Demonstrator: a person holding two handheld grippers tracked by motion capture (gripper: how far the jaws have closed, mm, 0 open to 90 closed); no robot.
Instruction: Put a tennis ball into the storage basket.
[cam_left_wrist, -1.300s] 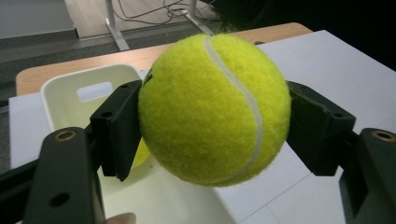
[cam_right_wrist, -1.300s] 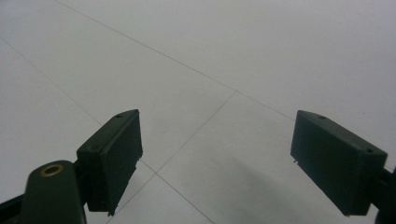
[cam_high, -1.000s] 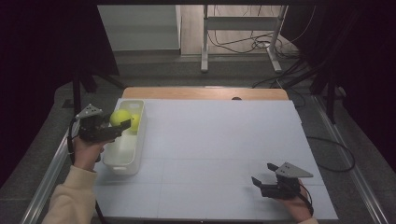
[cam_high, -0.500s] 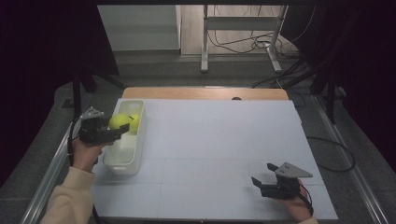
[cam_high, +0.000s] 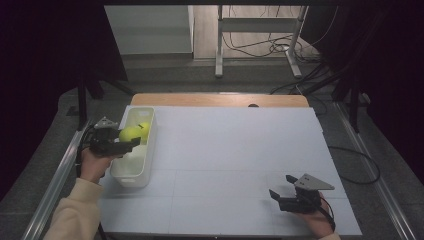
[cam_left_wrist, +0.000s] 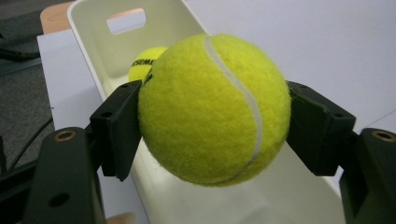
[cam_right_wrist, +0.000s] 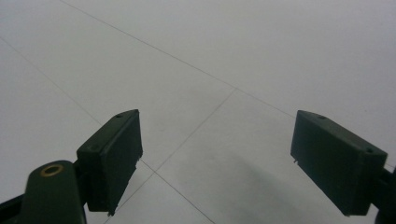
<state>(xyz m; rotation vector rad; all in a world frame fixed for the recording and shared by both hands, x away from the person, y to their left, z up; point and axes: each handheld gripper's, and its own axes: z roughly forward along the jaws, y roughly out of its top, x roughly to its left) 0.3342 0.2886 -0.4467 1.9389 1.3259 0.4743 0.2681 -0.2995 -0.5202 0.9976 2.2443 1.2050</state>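
In the high view, a white table (cam_high: 225, 150) is seen from above, with a long white bin (cam_high: 131, 170) set along its left edge. The left gripper (cam_high: 131, 142) is held over the bin from the left side, and a yellow-green tennis ball (cam_high: 129, 134) is clamped between its jaws above the bin's middle part. A second tennis ball (cam_high: 145, 128) is seen just behind the held one, towards the far end of the bin. The left hand (cam_high: 92, 164) is placed just outside the bin's left wall. The right gripper (cam_high: 281, 192) is held low over the near right part of the table, well apart from the bin, with its jaws spread and nothing between them. In the left gripper view, the tennis ball (cam_left_wrist: 214, 108) is pressed from both sides by the two black jaws and is held above the inside of the bin (cam_left_wrist: 289, 186). The second tennis ball (cam_left_wrist: 142, 63) is seen lying in the bin behind the held one, partly hidden, with dark lettering on it. In the right gripper view, the right gripper (cam_right_wrist: 217, 154) is shown with its jaws standing wide apart over the bare table (cam_right_wrist: 224, 60), which is crossed by thin lines.
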